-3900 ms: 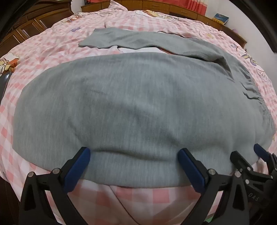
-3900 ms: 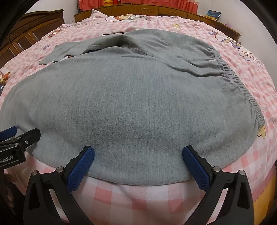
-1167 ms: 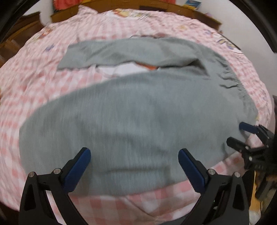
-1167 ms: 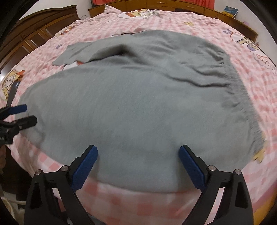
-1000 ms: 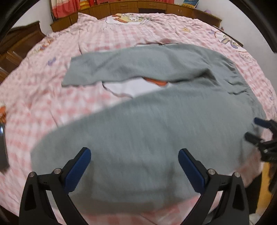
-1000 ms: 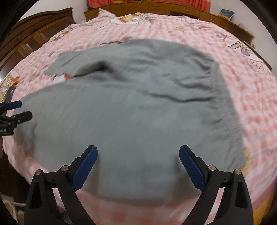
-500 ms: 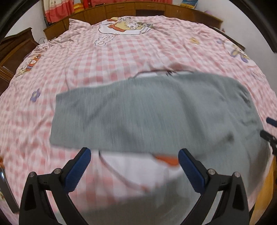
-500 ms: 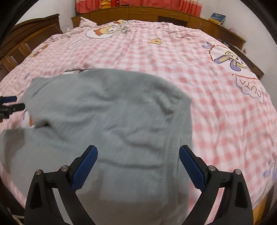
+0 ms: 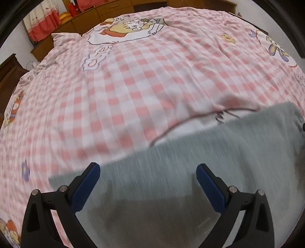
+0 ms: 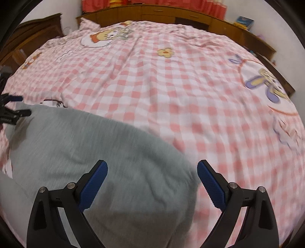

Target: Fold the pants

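Grey pants (image 9: 190, 171) lie on a pink checked bed sheet (image 9: 143, 85). In the left wrist view only the far leg shows, blurred, filling the lower right. My left gripper (image 9: 147, 181) is open and empty above that leg's far edge. In the right wrist view the pants (image 10: 104, 152) fill the lower left, with the waist end near the fingers. My right gripper (image 10: 152, 179) is open and empty above the waist. The left gripper (image 10: 18, 105) also shows at the left edge of the right wrist view.
The sheet (image 10: 190, 85) spreads wide beyond the pants, with cartoon prints. A wooden headboard (image 10: 152, 13) and cabinets run along the far side. A dark wooden wardrobe (image 10: 28, 36) stands at the left. A book (image 10: 245, 21) lies on the shelf at the back right.
Both grippers have moved forward over the pants toward the far side of the bed. The near leg has passed out of view below. Both stay open and empty.
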